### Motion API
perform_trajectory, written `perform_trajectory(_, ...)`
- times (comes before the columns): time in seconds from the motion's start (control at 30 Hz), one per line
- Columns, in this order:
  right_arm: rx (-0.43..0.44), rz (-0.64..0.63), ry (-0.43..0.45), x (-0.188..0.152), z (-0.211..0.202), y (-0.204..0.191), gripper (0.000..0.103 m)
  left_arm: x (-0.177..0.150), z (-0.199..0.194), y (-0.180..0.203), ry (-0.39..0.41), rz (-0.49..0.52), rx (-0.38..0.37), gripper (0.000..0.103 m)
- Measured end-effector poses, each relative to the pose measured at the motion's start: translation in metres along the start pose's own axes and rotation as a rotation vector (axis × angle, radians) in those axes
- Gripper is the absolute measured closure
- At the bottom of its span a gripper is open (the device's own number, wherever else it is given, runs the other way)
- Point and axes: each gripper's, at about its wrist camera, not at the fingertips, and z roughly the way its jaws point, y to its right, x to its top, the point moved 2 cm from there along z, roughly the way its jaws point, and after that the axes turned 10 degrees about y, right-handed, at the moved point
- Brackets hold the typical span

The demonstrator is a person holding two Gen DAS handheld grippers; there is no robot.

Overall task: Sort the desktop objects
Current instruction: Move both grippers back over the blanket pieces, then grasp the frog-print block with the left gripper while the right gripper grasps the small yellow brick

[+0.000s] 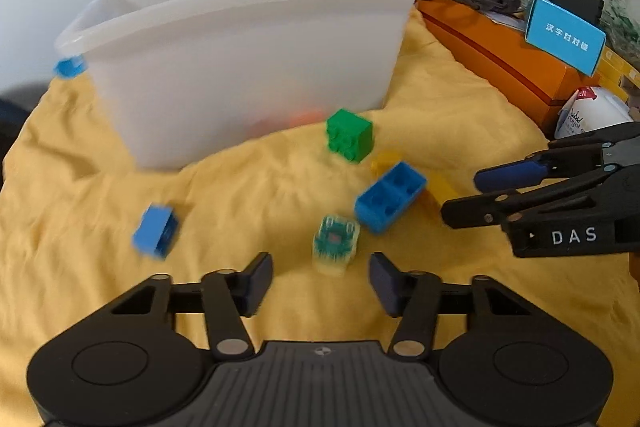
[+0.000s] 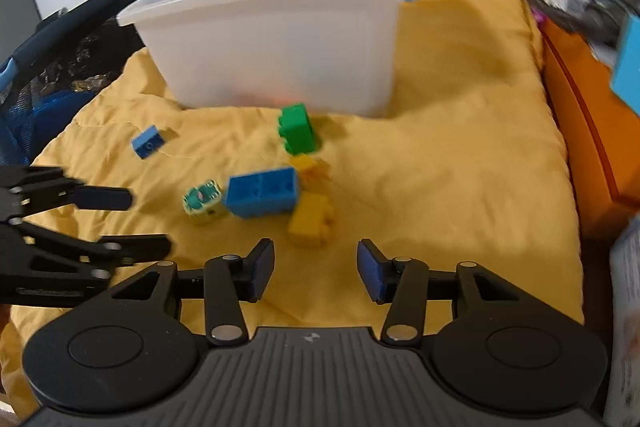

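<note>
Loose toy bricks lie on a yellow cloth [image 1: 260, 203] in front of a white translucent bin [image 1: 240, 59]: a green brick [image 1: 349, 134], a large blue brick [image 1: 390, 197], a small blue brick [image 1: 156, 231], a clear teal block [image 1: 335, 243] and yellow bricks [image 2: 311, 219]. My left gripper [image 1: 320, 285] is open, with the clear teal block just beyond its fingertips and nothing between them. My right gripper [image 2: 316, 269] is open too, its fingertips just short of a yellow brick. Each gripper shows at the edge of the other's view: the right gripper [image 1: 460, 197], the left gripper [image 2: 150, 221].
An orange box [image 1: 500, 63] with a blue card [image 1: 564, 37] and cables borders the cloth on the right. Bagged toys and a brick-filled container stand behind the bin. A dark mesh object [image 2: 60, 67] lies left of the bin [image 2: 276, 39]. Something orange shows faintly through the bin wall.
</note>
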Motion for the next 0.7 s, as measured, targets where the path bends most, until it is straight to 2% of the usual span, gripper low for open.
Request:
perform_trajectory(0.1,-0.004,0.027,-0.003,0.006,0.007,0.003,0.057,0.007,0.015,0.002,-0.015,0.011,-0.019,0.06)
perform_trajectory(0.13,-0.005,0.042,-0.007,0.007,0.01,0.005,0.058,0.008,0.02,0.002,-0.032,0.007,-0.036,0.071)
perform_trajectory(0.17,-0.012,0.056,-0.015,0.007,0.012,0.006,0.059,0.008,0.021,0.002,-0.044,-0.001,-0.046,0.073)
perform_trajectory(0.33,-0.005,0.082,-0.017,0.004,0.012,0.008,0.065,-0.007,-0.006,-0.003,-0.069,-0.062,-0.072,0.073)
perform_trajectory(0.4,-0.001,0.086,-0.006,0.003,0.006,0.008,0.064,-0.022,-0.024,-0.011,-0.096,-0.122,-0.067,0.073)
perform_trajectory(0.47,0.003,0.144,0.004,0.003,0.002,0.014,0.063,-0.038,-0.039,-0.017,-0.108,-0.168,-0.058,0.072)
perform_trajectory(0.6,0.021,0.322,0.026,0.004,0.006,0.034,0.063,-0.055,-0.059,-0.018,-0.099,-0.167,-0.028,0.072)
perform_trajectory(0.7,0.031,0.335,-0.022,0.002,0.022,0.036,0.066,-0.058,-0.065,-0.019,-0.095,-0.177,-0.019,0.072)
